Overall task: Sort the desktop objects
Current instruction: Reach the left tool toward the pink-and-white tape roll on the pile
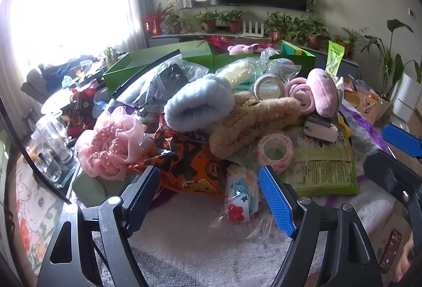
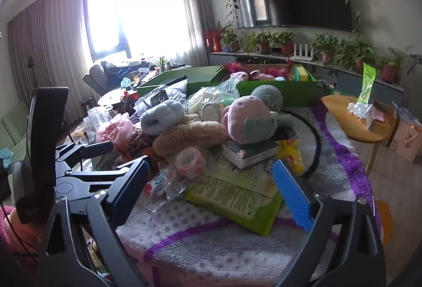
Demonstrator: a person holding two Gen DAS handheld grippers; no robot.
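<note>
Fingers first: your left gripper (image 1: 209, 197) stands wide open with nothing between its blue-padded fingers (image 1: 277, 201), hovering over the near edge of the heap. Your right gripper (image 2: 219, 194) is equally spread and empty, and its left finger (image 2: 129, 186) and right finger (image 2: 292, 194) frame the front of the same heap without touching it.

Your worktop (image 2: 211, 242) is covered by a fuzzy white and purple cloth, and the pile of things to sort sits on it ahead of both grippers.

- Green boxes (image 2: 277, 91) stand open at the far side of the pile; one holds pink plush items and sponges.
- Light blue fluffy slipper (image 1: 200, 105) lies on top of the heap, left of centre.
- Tan plush strip (image 1: 253, 123) lies across the middle, just beside the slipper.
- Pink plush toy (image 2: 248, 123) rests on a small dark box (image 2: 250, 152).
- Pink ruffled fabric (image 1: 113, 144) sits at the left edge of the pile.
- Orange and black snack bag (image 1: 190, 165) lies under the slipper, close to your left gripper.
- Green flat packet (image 2: 237, 202) lies nearest your right gripper, between its fingers in view.
- Pink tape roll (image 1: 275, 152) rests against the tan strip.
- Clear bag of small printed items (image 1: 240, 205) lies right in front of your left gripper.
</note>
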